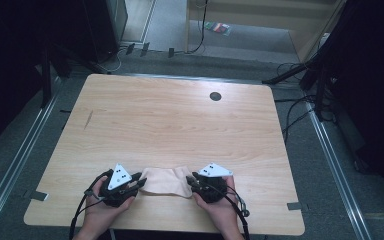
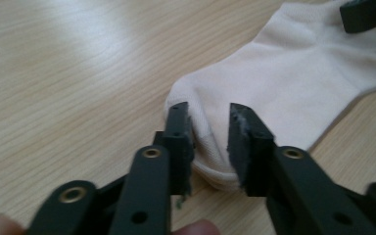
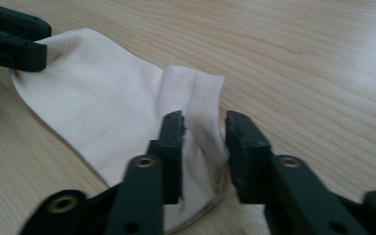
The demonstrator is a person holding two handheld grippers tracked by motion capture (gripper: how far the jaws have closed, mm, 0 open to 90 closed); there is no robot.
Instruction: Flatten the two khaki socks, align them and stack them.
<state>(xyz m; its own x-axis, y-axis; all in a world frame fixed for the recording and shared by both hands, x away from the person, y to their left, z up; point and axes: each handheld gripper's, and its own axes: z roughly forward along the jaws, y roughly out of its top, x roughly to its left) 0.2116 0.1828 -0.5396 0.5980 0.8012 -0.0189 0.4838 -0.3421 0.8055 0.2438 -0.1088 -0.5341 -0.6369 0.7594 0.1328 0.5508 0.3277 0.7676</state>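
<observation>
a pale sock (image 1: 166,181) lies flat on the wooden tabletop (image 1: 170,125), near the edge on the person's side, between the two grippers. the left gripper (image 2: 208,128) is at the rounded toe end of the sock; its jaws stand apart with the toe edge in the gap, not pressed. the right gripper (image 3: 204,131) is at the ribbed cuff end; its jaws are also apart, around the cuff edge. each gripper is held by a hand (image 1: 102,212). far on the tabletop there is a small dark round hole (image 1: 215,96).
</observation>
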